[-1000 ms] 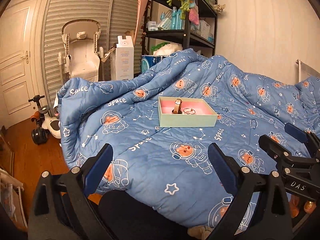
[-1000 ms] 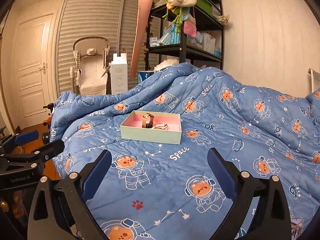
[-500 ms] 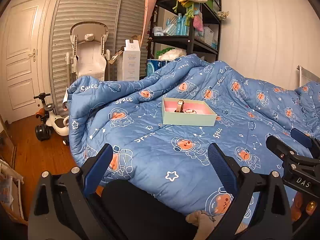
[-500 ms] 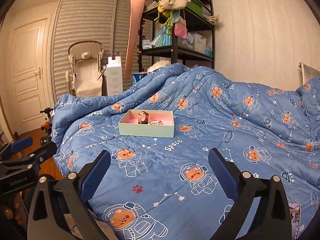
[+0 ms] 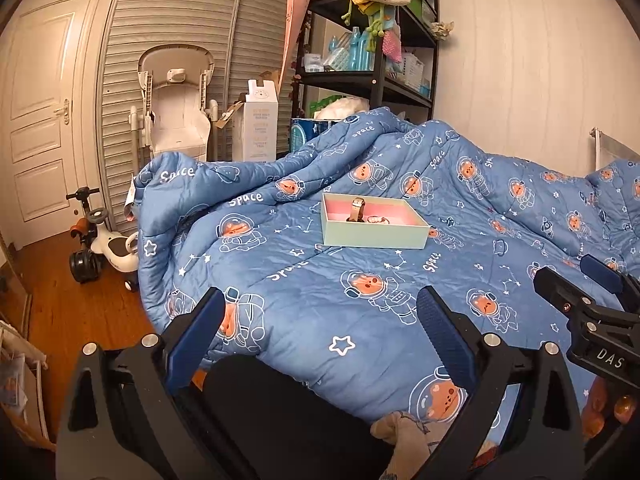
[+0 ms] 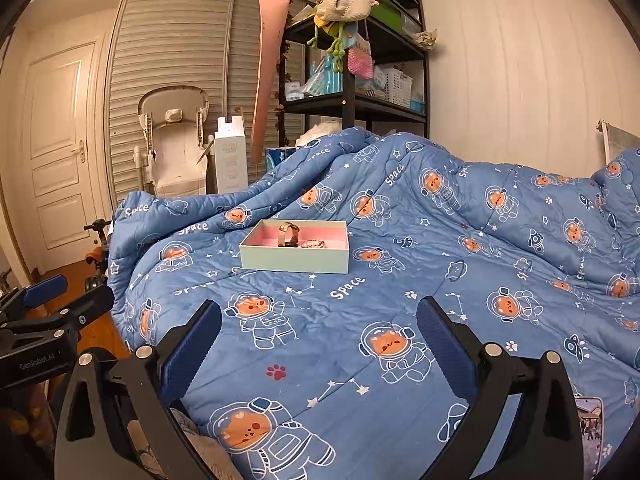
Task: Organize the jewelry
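- Where the wooden floor shows at far left, a white panelled door stands beside slatted closet doors; a small ride-on toy sits just off the bed's corner.
- Left gripper: black frame, blue ribbed pads, jaws wide apart, nothing between them. Held low at the bed's near edge, pointing across the bed at the box.
- Quilted blue comforter, printed with astronaut bears and "Space", lies rumpled over the bed, bunched high along the far side.
- Shallow rectangular box, pale mint outside, pink inside, rests on the comforter well ahead of both grippers. A watch stands on edge in it; a small pale bracelet-like piece lies just beside, detail too small to tell.
- Black metal shelf unit behind the bed, crowded; knitted toys hang from its top.
- Right gripper: same build, jaws equally apart and empty, hovering over the comforter, aimed at the box.
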`<state>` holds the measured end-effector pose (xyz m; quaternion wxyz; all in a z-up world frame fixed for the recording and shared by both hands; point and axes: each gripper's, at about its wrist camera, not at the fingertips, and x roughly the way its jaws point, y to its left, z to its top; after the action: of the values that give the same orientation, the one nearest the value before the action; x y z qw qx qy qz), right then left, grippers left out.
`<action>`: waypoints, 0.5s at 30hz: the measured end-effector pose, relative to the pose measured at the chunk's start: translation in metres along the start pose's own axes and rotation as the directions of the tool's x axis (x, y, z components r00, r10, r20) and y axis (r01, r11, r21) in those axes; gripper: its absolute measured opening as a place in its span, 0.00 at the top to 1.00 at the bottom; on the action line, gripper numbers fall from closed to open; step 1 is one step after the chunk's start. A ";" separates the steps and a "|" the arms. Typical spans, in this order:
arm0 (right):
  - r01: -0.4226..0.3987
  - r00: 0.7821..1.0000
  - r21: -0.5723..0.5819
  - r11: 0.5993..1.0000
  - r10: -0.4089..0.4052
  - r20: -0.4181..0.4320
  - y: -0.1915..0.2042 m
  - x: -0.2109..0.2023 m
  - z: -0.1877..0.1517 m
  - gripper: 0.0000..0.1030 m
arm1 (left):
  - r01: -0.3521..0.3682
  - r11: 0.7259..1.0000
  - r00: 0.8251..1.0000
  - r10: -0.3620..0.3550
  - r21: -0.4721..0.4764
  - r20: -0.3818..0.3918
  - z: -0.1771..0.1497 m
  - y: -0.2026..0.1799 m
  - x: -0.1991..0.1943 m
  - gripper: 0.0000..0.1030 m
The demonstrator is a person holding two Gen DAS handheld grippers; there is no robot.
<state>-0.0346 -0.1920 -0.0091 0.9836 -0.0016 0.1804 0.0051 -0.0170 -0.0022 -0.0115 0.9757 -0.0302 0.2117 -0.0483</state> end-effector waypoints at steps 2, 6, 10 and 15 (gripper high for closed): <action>0.000 1.000 0.002 1.000 0.000 -0.001 0.000 0.000 0.000 0.06 | -0.003 1.000 1.000 0.003 0.002 0.001 0.000 -0.001 0.000 0.08; -0.001 1.000 -0.001 1.000 0.001 0.002 0.000 -0.001 -0.001 0.06 | -0.009 1.000 1.000 0.009 0.000 0.005 0.000 -0.001 -0.001 0.07; -0.003 1.000 -0.007 1.000 0.003 0.010 0.001 -0.003 -0.001 0.06 | -0.013 1.000 1.000 0.013 -0.003 0.005 0.000 -0.001 -0.002 0.06; -0.001 1.000 -0.008 1.000 0.002 0.010 0.002 -0.003 -0.001 0.06 | -0.014 1.000 1.000 0.014 -0.006 0.009 -0.001 -0.001 -0.003 0.06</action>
<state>-0.0381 -0.1905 -0.0086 0.9845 -0.0054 0.1753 0.0065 -0.0204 -0.0034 -0.0110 0.9768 -0.0316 0.2077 -0.0407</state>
